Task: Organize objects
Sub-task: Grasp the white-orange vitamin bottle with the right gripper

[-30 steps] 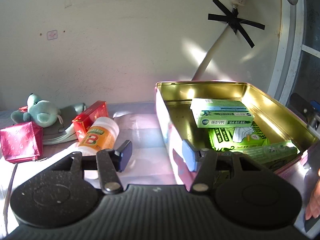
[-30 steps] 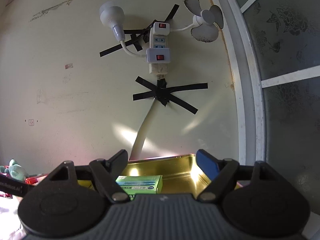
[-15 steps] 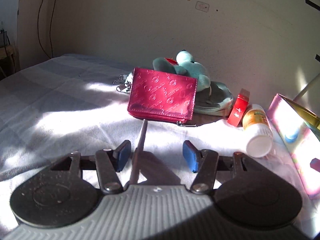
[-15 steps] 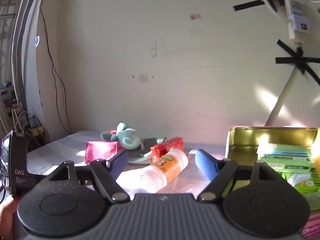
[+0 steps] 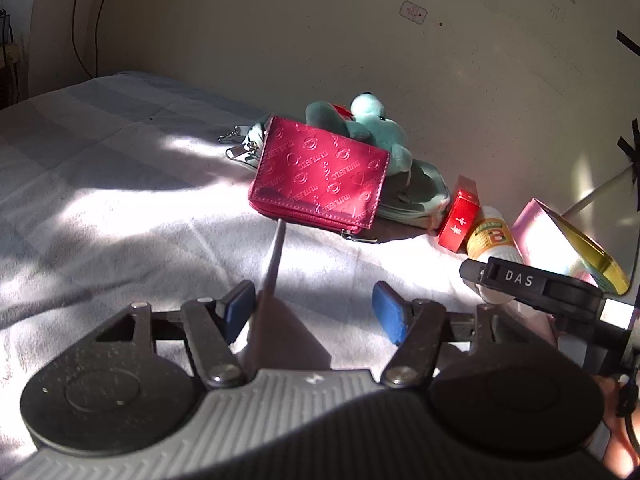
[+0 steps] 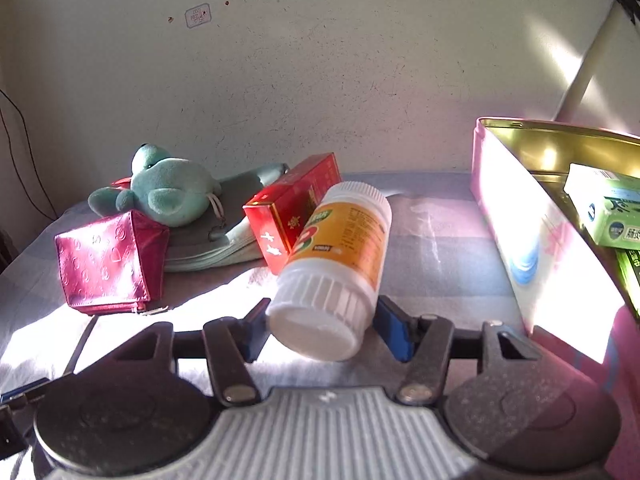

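A white bottle (image 6: pixel 340 248) with an orange label lies on the bed, leaning on a red box (image 6: pixel 292 208). My right gripper (image 6: pixel 320 328) is closing; its pads sit against both sides of the bottle's white cap. My left gripper (image 5: pixel 314 316) is opening over the white cloth, nothing between its fingers. A red wallet (image 5: pixel 320 176) stands a short way ahead of it, its thin strap trailing toward the left finger. In the left wrist view the right gripper's body (image 5: pixel 532 284) covers the bottle (image 5: pixel 490 236).
A teal plush toy (image 6: pixel 172 188) lies on a grey-green pouch (image 6: pixel 224 236) behind the wallet (image 6: pixel 108 260). An open gold-lined tin (image 6: pixel 520 220) with green boxes (image 6: pixel 608 208) stands at the right. A wall closes the back.
My left gripper swung from the tin to face the wallet, and its jaws have widened. My right gripper came down from the wall to the bottle, and its jaws narrowed around the cap.
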{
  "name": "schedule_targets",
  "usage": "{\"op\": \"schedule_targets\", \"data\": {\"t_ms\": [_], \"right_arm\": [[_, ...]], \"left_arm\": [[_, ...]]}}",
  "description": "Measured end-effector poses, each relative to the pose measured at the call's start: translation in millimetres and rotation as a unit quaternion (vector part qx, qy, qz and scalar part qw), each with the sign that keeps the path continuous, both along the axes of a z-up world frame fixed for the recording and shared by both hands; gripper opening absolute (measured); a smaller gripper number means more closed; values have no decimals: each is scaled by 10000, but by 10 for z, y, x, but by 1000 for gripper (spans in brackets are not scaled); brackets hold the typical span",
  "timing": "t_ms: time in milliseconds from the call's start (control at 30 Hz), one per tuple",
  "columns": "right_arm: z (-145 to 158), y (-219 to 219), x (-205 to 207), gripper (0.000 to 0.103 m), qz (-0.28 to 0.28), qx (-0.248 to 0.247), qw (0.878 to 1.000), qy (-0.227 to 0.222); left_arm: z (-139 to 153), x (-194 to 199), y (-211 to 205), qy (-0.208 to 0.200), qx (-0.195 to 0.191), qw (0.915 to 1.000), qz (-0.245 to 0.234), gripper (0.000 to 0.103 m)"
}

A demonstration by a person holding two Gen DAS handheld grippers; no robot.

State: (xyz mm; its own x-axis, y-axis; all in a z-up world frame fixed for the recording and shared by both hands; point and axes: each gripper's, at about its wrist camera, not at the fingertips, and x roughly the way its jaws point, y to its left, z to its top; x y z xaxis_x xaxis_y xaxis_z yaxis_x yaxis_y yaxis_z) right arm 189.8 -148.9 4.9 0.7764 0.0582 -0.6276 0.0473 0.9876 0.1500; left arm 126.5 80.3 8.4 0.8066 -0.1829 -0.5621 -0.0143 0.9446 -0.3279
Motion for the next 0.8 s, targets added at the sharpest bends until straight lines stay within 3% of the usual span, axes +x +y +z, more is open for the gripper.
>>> {"op": "schedule_targets", "data": {"t_ms": [167,267,400,500,567,700,800], "right_arm": [[2,59,-225,55,211,-185,9996,-15],[14,158,-591,55,847,-332,9958,-124],[41,344,-1061,55,2205,-520,9733,-359],[38,502,-1188,54,2727,-729,9590,-258],[46,532,-1229,54,2740,-801,9581,-253],[33,519,-1176,69,2532,-738,9645,-146],[14,482,-1185,71,2487,-663,9663,-100]], "left_arm": [[3,-53,99,54,-365,9993,2,69],[9,-52,104,64,-443,9990,8,69],[56,-104,38,-47,-525,9982,-295,69],[84,-148,-27,-141,-517,9970,-551,69],[88,-176,-55,-191,-505,9964,-655,69],[63,-168,-72,-66,-699,9933,-913,69],[41,-157,-62,49,-904,9907,-1016,69]]}}
